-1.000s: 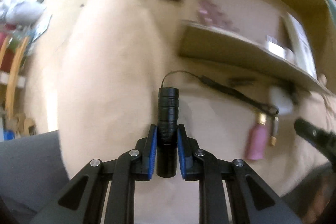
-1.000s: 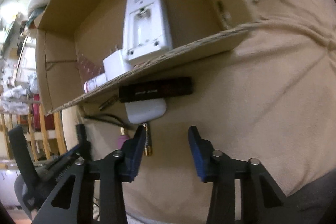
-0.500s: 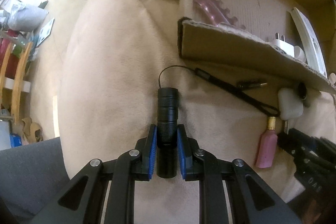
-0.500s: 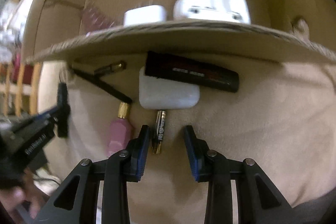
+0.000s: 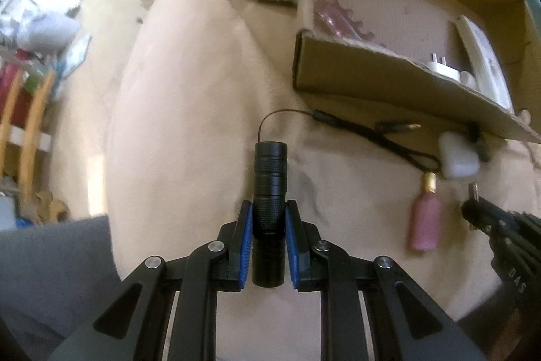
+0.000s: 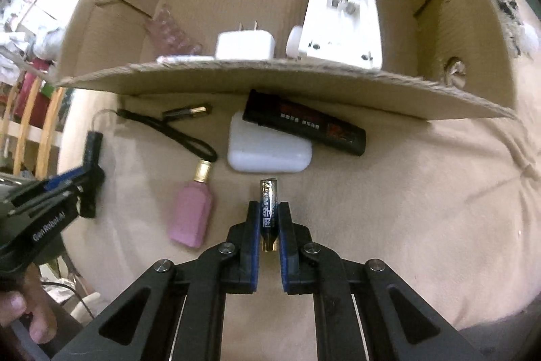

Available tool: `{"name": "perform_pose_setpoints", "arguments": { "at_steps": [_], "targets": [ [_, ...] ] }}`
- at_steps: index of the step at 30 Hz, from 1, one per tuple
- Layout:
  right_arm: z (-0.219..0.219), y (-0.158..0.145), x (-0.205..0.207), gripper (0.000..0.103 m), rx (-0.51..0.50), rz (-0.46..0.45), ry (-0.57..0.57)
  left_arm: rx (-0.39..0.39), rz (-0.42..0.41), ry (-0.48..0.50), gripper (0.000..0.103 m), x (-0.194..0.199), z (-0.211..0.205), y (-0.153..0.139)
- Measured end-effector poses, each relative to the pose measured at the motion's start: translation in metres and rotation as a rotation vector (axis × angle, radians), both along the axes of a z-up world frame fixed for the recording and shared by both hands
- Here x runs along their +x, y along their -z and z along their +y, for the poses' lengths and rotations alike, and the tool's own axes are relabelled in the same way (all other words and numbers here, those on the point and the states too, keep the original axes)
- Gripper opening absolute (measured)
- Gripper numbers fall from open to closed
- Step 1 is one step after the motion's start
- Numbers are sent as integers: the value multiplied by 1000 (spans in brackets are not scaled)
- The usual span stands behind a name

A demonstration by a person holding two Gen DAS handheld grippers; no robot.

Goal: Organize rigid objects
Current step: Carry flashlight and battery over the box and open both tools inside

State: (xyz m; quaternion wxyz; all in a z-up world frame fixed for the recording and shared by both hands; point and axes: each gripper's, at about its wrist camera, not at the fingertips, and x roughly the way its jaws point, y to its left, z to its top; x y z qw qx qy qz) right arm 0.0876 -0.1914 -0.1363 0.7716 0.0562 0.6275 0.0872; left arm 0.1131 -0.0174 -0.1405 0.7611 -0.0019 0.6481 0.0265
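Both grippers [image 5: 269, 235] [image 6: 269, 225] are built of black linked arms fastened with silver screws. Blue pads [image 6: 284, 246] line the fingers. White lettering is printed on one body.

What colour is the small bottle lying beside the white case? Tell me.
Pink, with a gold cap; the bottle shows best in the right wrist view.

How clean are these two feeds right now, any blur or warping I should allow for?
Left wrist view: the flashlight in the left tongs is sharp, the pink bottle and the edges smear. Right wrist view: the battery in the right tongs is crisp, fisheye bows the cardboard box rim.
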Motion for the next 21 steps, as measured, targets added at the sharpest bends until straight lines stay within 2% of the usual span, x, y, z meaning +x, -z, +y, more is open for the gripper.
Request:
{"name": "perform_pose_setpoints", "arguments": {
  "at_steps": [2,10,21],
  "targets": [
    [-3,-12,-5,11,16,-36,5,-31,10,1,17,-3,-2,-4],
    [-27,-62,-21,11,90,-235,39,-14,-153,48,17,-17,-14,-63],
    [-43,-90,-27,11,156,-375,94,-70,-478,63,17,-19,-9,-158]
  ]
}}
